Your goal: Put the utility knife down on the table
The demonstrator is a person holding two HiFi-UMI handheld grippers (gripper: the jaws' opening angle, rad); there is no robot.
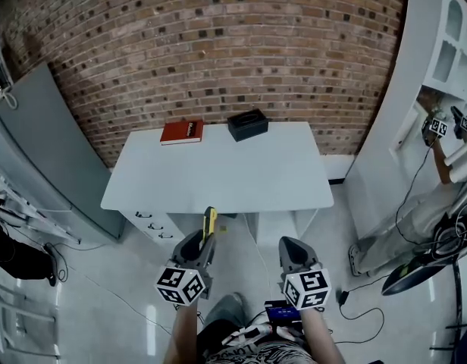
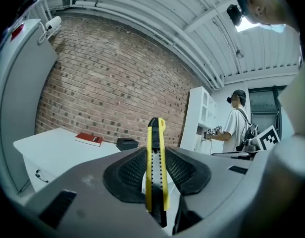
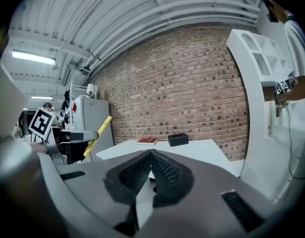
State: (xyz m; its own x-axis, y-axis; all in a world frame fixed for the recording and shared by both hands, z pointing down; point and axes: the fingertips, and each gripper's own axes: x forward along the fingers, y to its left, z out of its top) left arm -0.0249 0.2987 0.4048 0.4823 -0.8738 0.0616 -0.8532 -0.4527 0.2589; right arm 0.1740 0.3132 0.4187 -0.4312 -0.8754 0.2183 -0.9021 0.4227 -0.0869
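**Knife in the claw, not yet on the worktop**

Nothing of the put-down done so far. Knife (image 2: pixel 156 157), yellow with a black slider, pinched edge-on between the pads of the left claw (image 1: pixel 204 243). Sticks out past the tips and points forward, roughly level. Held in the air over the floor, short of the near edge of the worktop (image 1: pixel 233 174), touching nothing but the pads. Left to do, by judgement: carry forward over the white top, lower until flat, spread the pads, draw back.

Right claw (image 3: pixel 150 168) closed tip to tip with nothing inside, held beside the left, likewise short of the worktop.

Plenty of bare top for a landing. At the far edge only, against the brick wall: a red book (image 1: pixel 181 132) and a black box (image 1: pixel 247 124), near each other, well apart from any near-side spot. Drawers (image 1: pixel 146 222) under the near left corner. Off to the right, a white shelf unit (image 1: pixel 434 59) and another person (image 1: pixel 446 174) with claws of their own; cables (image 1: pixel 353 309) on the floor there. To the left, a grey cabinet (image 1: pixel 48 154). None of it between knife and worktop. Only likely snag: knife tip catching the near edge if brought in too low.
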